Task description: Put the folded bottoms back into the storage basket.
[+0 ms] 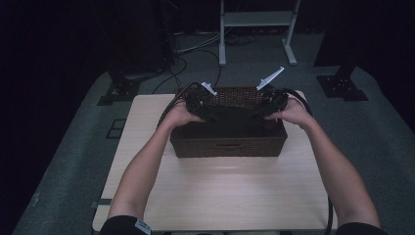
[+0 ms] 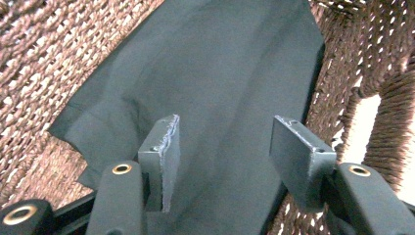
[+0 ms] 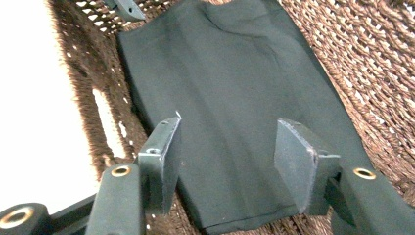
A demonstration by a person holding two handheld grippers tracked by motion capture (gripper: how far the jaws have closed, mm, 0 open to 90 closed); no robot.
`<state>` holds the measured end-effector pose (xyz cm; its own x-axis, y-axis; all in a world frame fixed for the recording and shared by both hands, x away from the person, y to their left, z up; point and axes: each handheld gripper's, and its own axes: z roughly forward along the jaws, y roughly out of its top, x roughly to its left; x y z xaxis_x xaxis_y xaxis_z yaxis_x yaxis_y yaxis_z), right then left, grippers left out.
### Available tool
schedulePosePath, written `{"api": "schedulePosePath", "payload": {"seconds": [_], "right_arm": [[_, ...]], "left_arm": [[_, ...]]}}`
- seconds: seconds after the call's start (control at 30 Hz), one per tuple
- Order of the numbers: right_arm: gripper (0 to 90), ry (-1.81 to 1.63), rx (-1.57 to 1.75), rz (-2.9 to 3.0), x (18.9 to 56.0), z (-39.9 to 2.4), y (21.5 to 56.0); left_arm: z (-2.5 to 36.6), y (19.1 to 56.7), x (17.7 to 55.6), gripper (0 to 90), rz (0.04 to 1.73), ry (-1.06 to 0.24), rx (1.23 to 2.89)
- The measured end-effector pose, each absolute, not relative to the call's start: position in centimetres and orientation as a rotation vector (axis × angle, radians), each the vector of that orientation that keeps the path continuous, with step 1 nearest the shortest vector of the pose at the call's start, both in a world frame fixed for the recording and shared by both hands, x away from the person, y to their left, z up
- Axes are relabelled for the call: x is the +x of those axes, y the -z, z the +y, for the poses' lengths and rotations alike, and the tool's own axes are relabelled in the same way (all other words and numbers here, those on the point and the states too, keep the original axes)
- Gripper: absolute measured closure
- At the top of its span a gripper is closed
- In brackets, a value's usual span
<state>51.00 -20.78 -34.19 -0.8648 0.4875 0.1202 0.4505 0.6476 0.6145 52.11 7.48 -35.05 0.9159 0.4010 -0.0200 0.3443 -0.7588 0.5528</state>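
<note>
High view is showing both hands over the woven basket (image 1: pixel 227 142) on the table (image 1: pixel 220 196), dark folded cloth (image 1: pixel 230 120) lying inside it. Left gripper (image 2: pixel 222 147) and right gripper (image 3: pixel 227 147) are both standing parted above the cloth, pads clear of it, nothing gripped. Risk as I'm reading it: a pad is snagging a loose edge while lifting out, dragging the fold open. Cloth is looking dark grey, matte, flat, one corner slightly rumpled.
</note>
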Motion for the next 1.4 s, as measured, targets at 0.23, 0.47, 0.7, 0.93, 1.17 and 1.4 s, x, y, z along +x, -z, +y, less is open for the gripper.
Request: {"api": "schedulePosePath", "payload": {"seconds": [0.23,0.47,0.7,0.93,1.17,1.4], "right_arm": [[40.2,-1.039,0.807,2.786,50.3,-21.5,33.8],[38.3,-1.040,0.792,2.790,49.5,-21.9,33.6],[37.6,-1.023,0.774,2.791,48.7,-22.3,33.0],[37.2,-1.031,0.763,2.785,47.8,-22.5,32.9],[37.0,-1.029,0.768,2.784,46.9,-23.0,33.0],[36.6,-1.040,0.757,2.775,46.0,-23.3,32.9]], "left_arm": [[7.4,34.5,51.4,40.0,0.522,-0.134,2.508],[7.3,34.1,50.6,38.2,0.492,-0.130,2.518],[7.8,34.3,49.8,37.8,0.495,-0.133,2.507],[8.2,33.9,49.1,37.0,0.489,-0.139,2.506],[8.6,33.9,48.3,36.5,0.477,-0.148,2.492],[9.0,33.8,47.4,34.8,0.478,-0.157,2.481]]}}
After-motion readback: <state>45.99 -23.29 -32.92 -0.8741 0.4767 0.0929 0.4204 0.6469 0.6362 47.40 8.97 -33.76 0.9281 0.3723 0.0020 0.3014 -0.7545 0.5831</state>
